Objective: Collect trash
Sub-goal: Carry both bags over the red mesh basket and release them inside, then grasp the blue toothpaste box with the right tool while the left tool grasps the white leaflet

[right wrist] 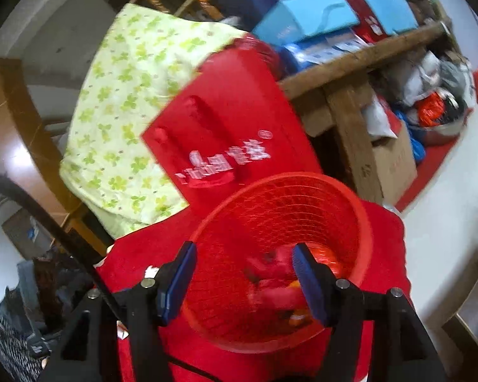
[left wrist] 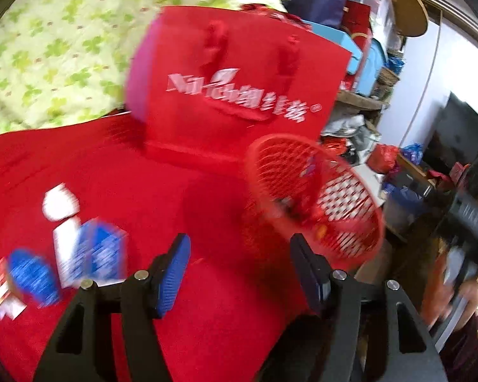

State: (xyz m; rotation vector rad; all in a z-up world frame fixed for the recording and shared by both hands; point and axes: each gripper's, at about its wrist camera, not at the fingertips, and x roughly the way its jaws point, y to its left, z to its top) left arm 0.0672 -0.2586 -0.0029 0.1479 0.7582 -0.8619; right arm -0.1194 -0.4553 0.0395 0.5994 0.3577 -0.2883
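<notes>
A red mesh basket (left wrist: 350,232) stands at the right edge of a red cloth (left wrist: 127,172). It also fills the right wrist view (right wrist: 360,222), with red and orange wrappers (right wrist: 280,289) in its bottom. Blue-and-white wrappers (left wrist: 89,254) and a white scrap (left wrist: 60,205) lie on the cloth at the left. My left gripper (left wrist: 239,270) is open and empty above the cloth, between the wrappers and the basket. My right gripper (right wrist: 243,280) is open and empty, held over the basket's mouth.
A red paper gift bag (left wrist: 239,89) stands behind the basket, also in the right wrist view (right wrist: 226,133). A green floral quilt (left wrist: 54,51) lies behind it. Wooden shelves with boxes and bags (right wrist: 350,73) crowd the right side.
</notes>
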